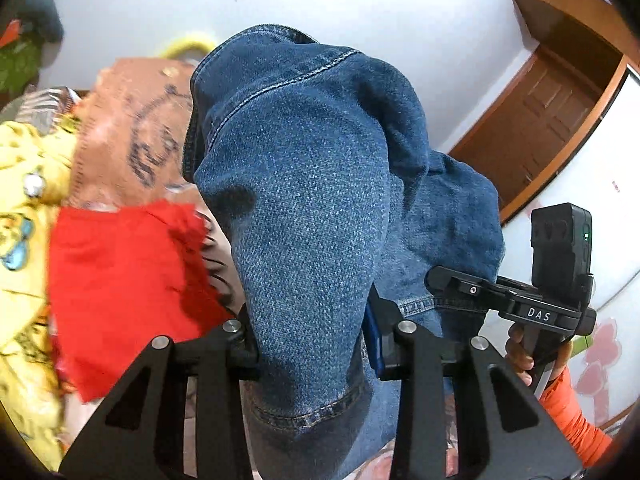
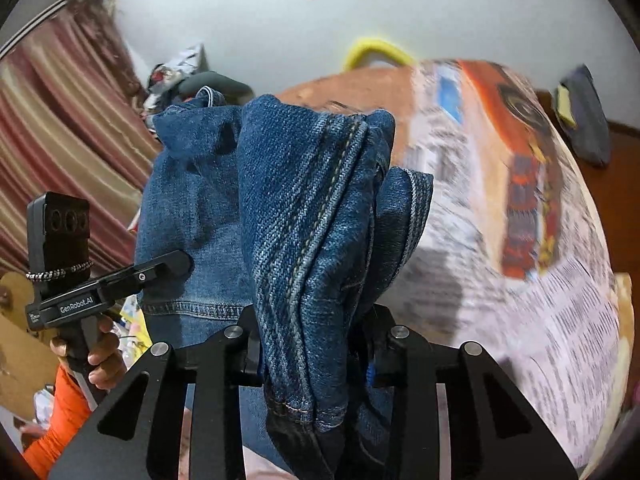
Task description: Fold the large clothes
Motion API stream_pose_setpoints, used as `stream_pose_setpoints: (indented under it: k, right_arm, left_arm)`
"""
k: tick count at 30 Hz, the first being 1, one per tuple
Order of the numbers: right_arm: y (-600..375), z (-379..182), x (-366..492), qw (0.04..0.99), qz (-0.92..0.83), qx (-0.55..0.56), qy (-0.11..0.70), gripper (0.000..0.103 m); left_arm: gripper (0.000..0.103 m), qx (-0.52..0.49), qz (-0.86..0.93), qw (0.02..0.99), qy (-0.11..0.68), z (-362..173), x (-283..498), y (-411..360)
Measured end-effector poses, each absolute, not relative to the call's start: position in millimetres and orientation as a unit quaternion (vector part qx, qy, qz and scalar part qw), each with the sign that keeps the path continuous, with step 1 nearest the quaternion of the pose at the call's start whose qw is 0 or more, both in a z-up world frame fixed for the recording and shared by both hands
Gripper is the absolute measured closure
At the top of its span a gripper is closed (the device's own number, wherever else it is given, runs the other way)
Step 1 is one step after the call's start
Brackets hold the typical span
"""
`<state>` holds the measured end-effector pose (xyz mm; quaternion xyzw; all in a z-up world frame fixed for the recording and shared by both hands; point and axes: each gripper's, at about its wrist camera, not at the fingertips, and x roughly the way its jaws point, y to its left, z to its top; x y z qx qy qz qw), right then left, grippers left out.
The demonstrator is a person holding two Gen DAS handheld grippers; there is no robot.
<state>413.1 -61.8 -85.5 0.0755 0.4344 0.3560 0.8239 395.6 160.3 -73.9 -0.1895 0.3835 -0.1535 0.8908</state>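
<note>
Jeans [image 1: 312, 200] are pinched by left tongs [image 1: 316, 354] and right tongs [image 2: 316, 354], lifted and bunched; no neat fold is seen yet, most folding judged left.

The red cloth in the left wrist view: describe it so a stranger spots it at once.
Start from the blue jeans clamped in the left gripper and look left. The red cloth lies there, below the brown printed fabric, beside the yellow garment. It alone is plain, unpatterned red.
</note>
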Motion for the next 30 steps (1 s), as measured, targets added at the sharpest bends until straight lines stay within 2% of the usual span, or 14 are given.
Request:
stream_pose_setpoints:
  k: [5, 11, 26, 30]
  right_arm:
    - [-14.3, -82.4, 419.3, 0.818, 0.380, 0.077, 0.424, 0.073]
    - [40.7, -103.6, 434.2, 0.802, 0.401, 0.077, 0.436, 0.073]
    - [109.2, -188.9, 485.9, 0.778, 0.373, 0.059, 0.502, 0.073]
    - [116.4, -203.7, 499.1, 0.778, 0.365, 0.050, 0.509, 0.072]
  left_arm:
    - [0.067, -0.191, -0.125, 0.901, 0.368, -61.8, 380.2, 207.3]
    - [0.067, -0.213, -0.091, 0.899, 0.372, -77.6, 381.1, 262.6]
    - [0.067, -0.274, -0.036, 0.855, 0.438, -185.4, 444.1, 335.9]
    - [0.063, -0.279, -0.023, 0.853, 0.440, -212.0, 455.8, 343.6]
